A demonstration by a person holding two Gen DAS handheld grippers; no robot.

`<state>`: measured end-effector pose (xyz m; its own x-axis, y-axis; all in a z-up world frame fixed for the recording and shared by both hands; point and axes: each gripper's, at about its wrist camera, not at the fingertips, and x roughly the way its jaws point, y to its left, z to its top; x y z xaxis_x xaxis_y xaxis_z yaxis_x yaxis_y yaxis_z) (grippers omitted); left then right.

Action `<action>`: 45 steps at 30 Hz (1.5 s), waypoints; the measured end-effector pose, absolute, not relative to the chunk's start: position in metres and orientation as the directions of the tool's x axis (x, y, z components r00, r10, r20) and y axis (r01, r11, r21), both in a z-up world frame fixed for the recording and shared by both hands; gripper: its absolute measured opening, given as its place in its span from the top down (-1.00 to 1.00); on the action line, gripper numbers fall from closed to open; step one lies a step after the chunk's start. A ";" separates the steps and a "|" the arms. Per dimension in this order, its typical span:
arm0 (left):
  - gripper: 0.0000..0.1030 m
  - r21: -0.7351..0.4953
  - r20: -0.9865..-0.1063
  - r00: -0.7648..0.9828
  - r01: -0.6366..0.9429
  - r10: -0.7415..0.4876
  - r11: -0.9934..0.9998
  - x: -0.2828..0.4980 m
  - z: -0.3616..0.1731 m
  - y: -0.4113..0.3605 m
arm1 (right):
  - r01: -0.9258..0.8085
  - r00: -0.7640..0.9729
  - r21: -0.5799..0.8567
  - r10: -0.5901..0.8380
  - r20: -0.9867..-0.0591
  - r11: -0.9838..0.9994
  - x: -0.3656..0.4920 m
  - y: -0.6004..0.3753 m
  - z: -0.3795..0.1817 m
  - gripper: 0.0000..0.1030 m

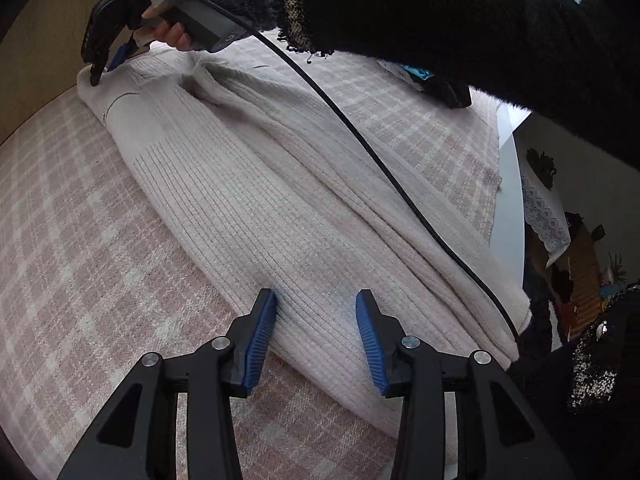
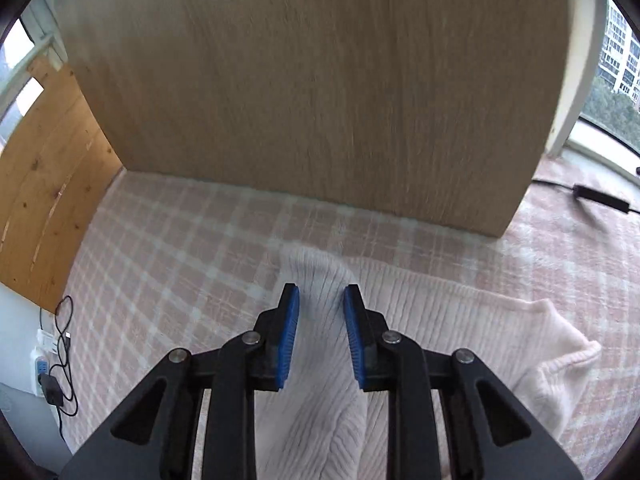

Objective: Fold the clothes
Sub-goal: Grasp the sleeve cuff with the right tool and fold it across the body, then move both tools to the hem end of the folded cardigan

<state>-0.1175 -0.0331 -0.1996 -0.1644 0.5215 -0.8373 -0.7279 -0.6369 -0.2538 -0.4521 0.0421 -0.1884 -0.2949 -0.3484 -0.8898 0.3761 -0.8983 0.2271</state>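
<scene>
A pale ribbed sweater [image 1: 256,184] lay stretched across a pink checked blanket [image 1: 80,264], running in the left wrist view from about ten o'clock down toward four o'clock. The left gripper [image 1: 316,304] hung just above the sweater's near end, its blue-padded jaws spread wide and holding nothing. At ten o'clock in that view the right gripper [image 1: 102,70] met the sweater's far edge, gripped by a hand [image 1: 172,32] in a dark fuzzy sleeve [image 1: 440,12] — a black cable [image 1: 360,136] trailed from it across the knit. In the right wrist view the right gripper [image 2: 321,294] stood with a gap between its pads, a fold of sweater [image 2: 320,272] lying between them, not pinched. A wooden panel [image 2: 312,80] rose at twelve o'clock beyond the blanket [image 2: 168,240].
</scene>
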 end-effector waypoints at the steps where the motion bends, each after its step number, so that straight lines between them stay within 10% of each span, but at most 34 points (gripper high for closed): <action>1: 0.24 -0.254 -0.838 -0.167 -0.723 0.520 -0.642 -0.118 -0.198 -0.035 | 0.369 -0.295 0.228 -0.346 -0.890 -0.901 -0.453 0.043 -0.190 0.58; 17: 0.24 -0.258 -0.844 -0.229 -0.618 0.484 -0.742 -0.104 -0.170 -0.081 | 0.371 -0.319 0.297 -0.422 -0.849 -0.880 -0.302 0.087 -0.146 0.64; 24: 0.23 -0.346 -0.842 -0.233 -0.459 0.487 -0.818 -0.041 -0.173 -0.104 | 0.227 -0.441 0.366 -0.430 -0.788 -0.903 -0.142 0.190 -0.082 0.11; 41: 0.22 -0.178 -0.918 -0.255 -0.422 0.305 -0.889 0.021 -0.202 -0.018 | 0.309 -0.403 0.226 -0.342 -0.849 -0.924 0.030 0.179 -0.190 0.06; 45: 0.65 -0.169 -0.908 -0.282 -0.428 0.309 -0.888 0.024 -0.201 -0.010 | 0.405 -0.402 0.200 -0.370 -0.838 -0.892 0.032 0.159 -0.192 0.35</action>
